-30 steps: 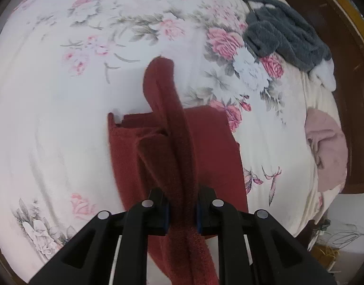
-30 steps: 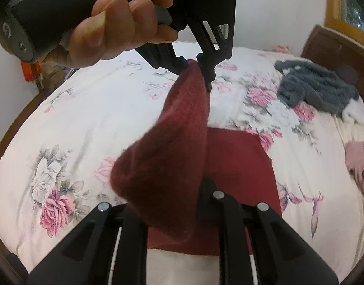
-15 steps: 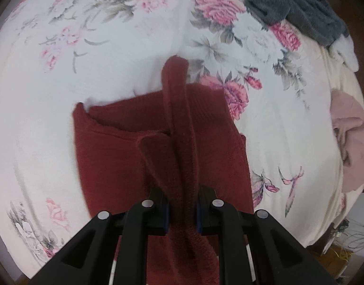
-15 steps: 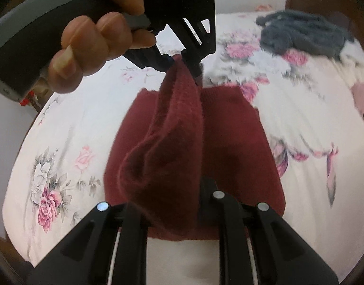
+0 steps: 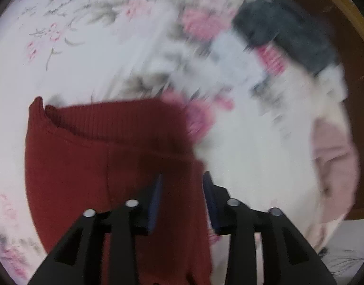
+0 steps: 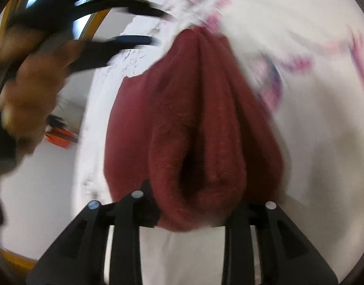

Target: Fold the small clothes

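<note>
A dark red knitted garment (image 5: 99,161) lies spread on the floral bedsheet (image 5: 87,59), ribbed hem toward the far side. My left gripper (image 5: 183,190) hovers open just above its right part, nothing pinched between the blue pads. In the right wrist view a thick fold of the red garment (image 6: 193,106) bulges between the spread fingers of my right gripper (image 6: 198,194), whose right fingertip is hidden by the cloth. A hand (image 6: 27,83) holds the left gripper (image 6: 160,27) at the upper left, fingers apart. Both views are motion-blurred.
A grey fuzzy garment (image 5: 284,30) lies at the far right of the bed, a white piece (image 5: 331,80) beside it and a pink garment (image 5: 333,154) near the right edge. A dark wooden headboard (image 5: 355,54) borders that side. Something orange (image 6: 61,135) sits on the floor.
Both grippers have opened. The left one let go of the red strip, which now lies on the garment. The right gripper dropped low and swung; the left one pulled away.
</note>
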